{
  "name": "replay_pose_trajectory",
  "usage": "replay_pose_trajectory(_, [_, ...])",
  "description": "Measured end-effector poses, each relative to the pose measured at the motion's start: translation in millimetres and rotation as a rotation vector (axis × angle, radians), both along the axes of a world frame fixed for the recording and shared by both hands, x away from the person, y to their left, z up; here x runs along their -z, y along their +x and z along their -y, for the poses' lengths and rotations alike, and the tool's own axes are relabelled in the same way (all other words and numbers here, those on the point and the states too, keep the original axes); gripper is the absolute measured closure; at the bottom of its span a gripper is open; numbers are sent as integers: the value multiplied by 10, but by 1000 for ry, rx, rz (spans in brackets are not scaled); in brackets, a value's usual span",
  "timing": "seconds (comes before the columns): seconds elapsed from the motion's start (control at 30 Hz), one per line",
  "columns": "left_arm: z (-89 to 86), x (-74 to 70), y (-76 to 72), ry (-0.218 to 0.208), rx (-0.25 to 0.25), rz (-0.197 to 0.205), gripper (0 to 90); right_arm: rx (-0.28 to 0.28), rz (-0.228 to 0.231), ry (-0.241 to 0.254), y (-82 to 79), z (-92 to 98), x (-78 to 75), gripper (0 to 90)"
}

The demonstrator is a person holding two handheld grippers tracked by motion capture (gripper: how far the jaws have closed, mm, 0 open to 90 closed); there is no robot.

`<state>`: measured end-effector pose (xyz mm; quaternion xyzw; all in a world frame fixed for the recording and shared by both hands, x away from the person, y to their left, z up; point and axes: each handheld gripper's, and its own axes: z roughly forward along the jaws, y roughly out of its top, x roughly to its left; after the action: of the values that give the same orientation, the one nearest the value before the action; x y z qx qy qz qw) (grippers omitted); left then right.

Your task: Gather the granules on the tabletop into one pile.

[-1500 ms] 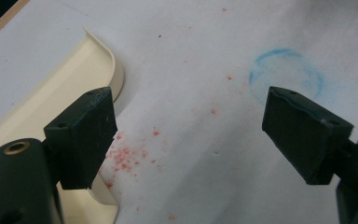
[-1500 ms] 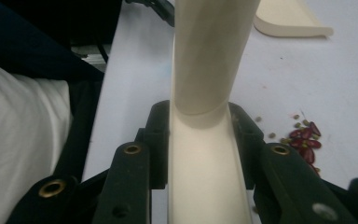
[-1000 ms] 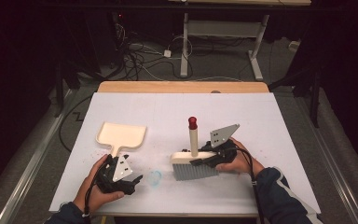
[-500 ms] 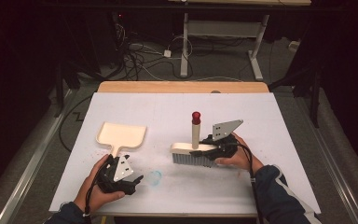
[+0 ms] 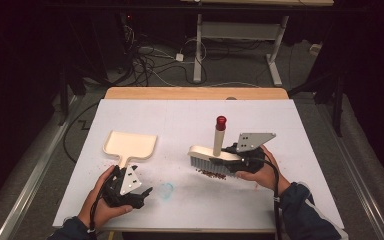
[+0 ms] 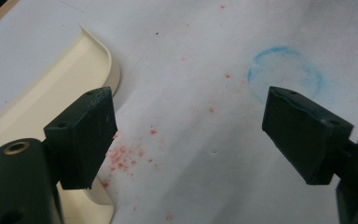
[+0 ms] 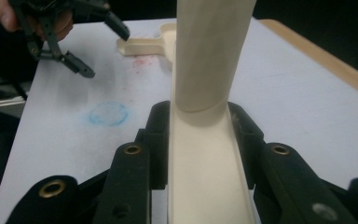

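Your left gripper (image 5: 142, 192) rests low with its jaws spread wide and nothing between them, while your right gripper (image 5: 230, 156) has its jaws clamped tight.

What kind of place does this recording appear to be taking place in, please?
Probably a lab or workshop test bench: a white paper-covered table with a wooden edge, loose black cables on the grey floor, a white metal desk frame behind, and dark surroundings.
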<state>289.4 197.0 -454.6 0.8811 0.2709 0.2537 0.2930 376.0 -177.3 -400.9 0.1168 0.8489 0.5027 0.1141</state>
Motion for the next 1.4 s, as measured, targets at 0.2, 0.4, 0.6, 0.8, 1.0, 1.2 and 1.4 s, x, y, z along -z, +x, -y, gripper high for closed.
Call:
replay_pose_trajectory(0.2, [-2,-14,-4,-1,-1,6,170,152,48,21,-150,150,-85,668])
replay_pose_trajectory(0.4, [12,-10,7,2,2,4,170,234,61,-34,-161,231,14,668])
replay_pose_trajectory(0.6, [17,-7,14,4,6,2,170,310,84,-77,-79,241,171,668])
replay_pose_trajectory(0.8, [1,-16,11,-2,0,7,170,323,81,-74,-62,252,198,669])
replay_pose_trajectory(1.0, [-22,-25,1,0,-6,12,170,325,74,-78,-98,290,144,668])
replay_pose_trajectory(1.2, [-38,-32,-6,-4,-14,20,170,340,51,-86,-184,444,64,668])
replay_pose_trajectory(1.4, [-48,-52,-9,-6,-16,30,169,363,37,-72,-327,654,-14,668])
